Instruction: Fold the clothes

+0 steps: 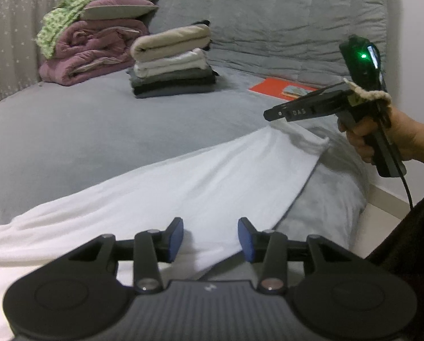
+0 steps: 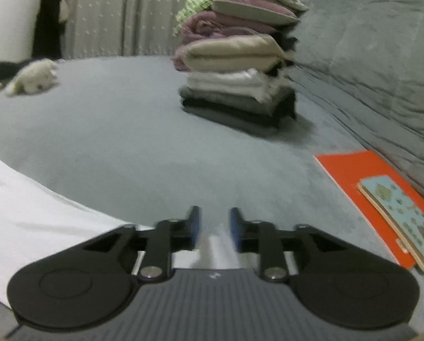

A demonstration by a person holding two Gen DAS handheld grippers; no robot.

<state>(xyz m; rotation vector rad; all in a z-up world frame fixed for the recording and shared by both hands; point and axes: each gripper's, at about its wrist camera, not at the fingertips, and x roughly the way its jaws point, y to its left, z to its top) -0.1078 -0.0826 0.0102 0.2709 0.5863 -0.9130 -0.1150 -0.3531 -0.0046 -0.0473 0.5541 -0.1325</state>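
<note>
We see a white garment point(image 1: 183, 182) spread on the grey bed point(image 1: 98, 130), in front of a stack of folded clothes point(image 1: 173, 62). Our left hand-held gripper point(image 1: 210, 237) hangs wide open above the near edge of the garment. Our right hand-held gripper point(image 2: 215, 227) stands partly open, with white cloth between its jaws; we cannot tell if it is pinched.

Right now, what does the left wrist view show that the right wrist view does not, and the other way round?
Only the left wrist view shows the right claw from outside, in a person's hand, above the white cloth's far corner. Only the right wrist view shows a plush toy and a dark item by the curtain. Both show the white cloth, the folded stack, the purple bedding pile and the orange folder with a book on it.
</note>
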